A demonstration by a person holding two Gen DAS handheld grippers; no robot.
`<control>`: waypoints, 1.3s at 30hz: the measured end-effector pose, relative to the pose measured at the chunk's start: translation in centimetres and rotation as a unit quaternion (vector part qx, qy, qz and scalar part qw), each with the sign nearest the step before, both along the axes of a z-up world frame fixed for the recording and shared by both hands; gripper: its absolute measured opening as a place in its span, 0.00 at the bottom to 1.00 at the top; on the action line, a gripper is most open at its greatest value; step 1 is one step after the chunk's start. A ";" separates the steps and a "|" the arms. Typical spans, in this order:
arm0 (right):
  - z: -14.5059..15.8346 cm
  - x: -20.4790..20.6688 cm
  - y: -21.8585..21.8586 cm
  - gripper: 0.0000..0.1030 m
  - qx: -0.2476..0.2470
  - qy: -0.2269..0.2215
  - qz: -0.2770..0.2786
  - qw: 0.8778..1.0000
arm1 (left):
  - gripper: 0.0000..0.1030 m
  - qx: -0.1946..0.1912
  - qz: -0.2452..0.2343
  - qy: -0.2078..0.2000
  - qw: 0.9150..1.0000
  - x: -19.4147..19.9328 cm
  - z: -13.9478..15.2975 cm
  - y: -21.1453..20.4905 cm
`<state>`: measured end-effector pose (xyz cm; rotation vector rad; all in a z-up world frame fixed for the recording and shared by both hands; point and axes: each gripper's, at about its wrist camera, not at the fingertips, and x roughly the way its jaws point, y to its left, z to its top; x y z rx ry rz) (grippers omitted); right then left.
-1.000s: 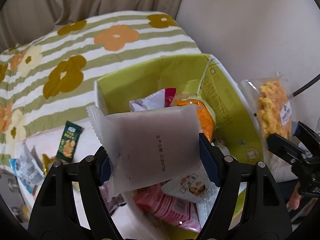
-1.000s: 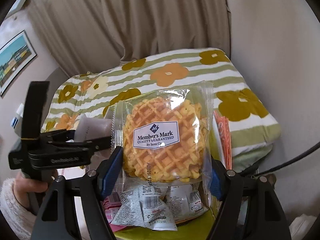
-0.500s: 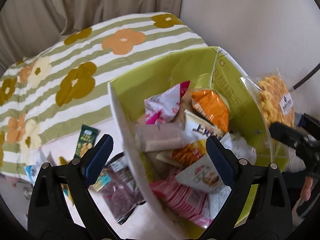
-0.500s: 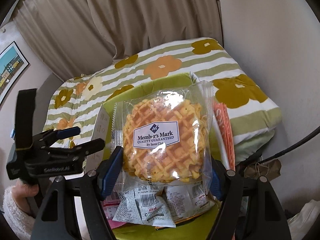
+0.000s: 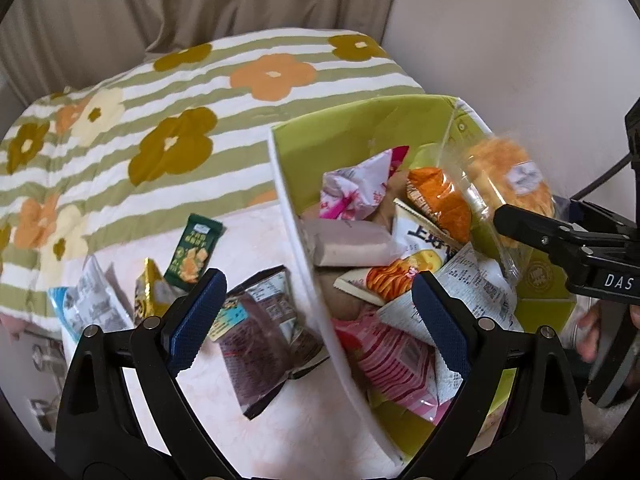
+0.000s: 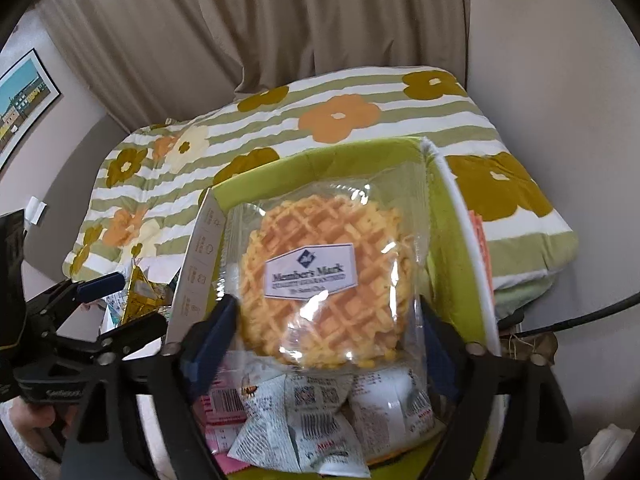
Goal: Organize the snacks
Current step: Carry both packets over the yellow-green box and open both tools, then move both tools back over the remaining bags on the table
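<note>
A green box [image 5: 360, 128] with a white outer wall holds several snack packets. A pale pinkish packet [image 5: 348, 242] lies inside near its left wall. My left gripper [image 5: 318, 320] is open and empty above that wall; it shows at the left in the right wrist view [image 6: 120, 306]. The jaws of my right gripper [image 6: 324, 336] are opening. A clear-wrapped waffle packet [image 6: 324, 280] hangs blurred between them over the box, and the pads do not press on it. From the left wrist view, the waffle packet [image 5: 508, 184] sits at the box's right side by the right gripper [image 5: 560, 236].
Loose packets lie on the pink surface left of the box: a dark brown one [image 5: 272, 320], a green one [image 5: 192, 252], a gold one [image 5: 150, 292] and a white-blue one [image 5: 92, 304]. A flowered striped quilt [image 5: 180, 92] lies behind. A curtain and wall stand beyond.
My left gripper opened and dropped the pale packet into the box, then shifted left over the box wall. The right jaws have spread, and the waffle packet now blurs, slipping downward.
</note>
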<state>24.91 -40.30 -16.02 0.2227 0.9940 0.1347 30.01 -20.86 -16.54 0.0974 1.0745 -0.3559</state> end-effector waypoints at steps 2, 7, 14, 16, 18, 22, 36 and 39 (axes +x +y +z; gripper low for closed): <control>0.1 -0.3 0.2 0.96 0.004 -0.012 0.003 1.000 | 0.90 0.001 0.007 -0.001 1.000 -0.5 0.1 0.5; 0.4 -1.5 0.9 0.96 -0.021 -0.028 0.025 0.999 | 0.90 -0.003 0.020 0.001 1.000 -1.8 0.2 1.0; 1.2 -3.3 1.0 0.96 -0.024 -0.043 0.046 0.998 | 0.90 -0.012 0.038 -0.006 0.999 -3.7 0.6 1.2; 1.4 -3.6 1.1 0.96 -0.026 -0.044 0.051 0.997 | 0.90 -0.013 0.047 -0.008 0.999 -4.4 0.9 1.3; 1.7 -4.0 1.2 0.96 -0.020 -0.045 0.058 0.997 | 0.90 -0.016 0.051 -0.012 0.998 -5.1 1.2 1.4; 2.3 -4.8 1.5 0.96 -0.015 -0.055 0.074 0.996 | 0.90 -0.011 0.071 -0.026 0.997 -6.9 2.3 2.4; 5.1 -6.4 7.4 0.96 0.009 -0.105 0.154 0.982 | 0.90 0.012 0.150 -0.054 0.987 -12.0 3.4 10.5; 5.2 -5.9 9.0 0.96 0.006 -0.106 0.159 0.981 | 0.90 0.016 0.155 -0.059 0.986 -11.9 3.3 12.8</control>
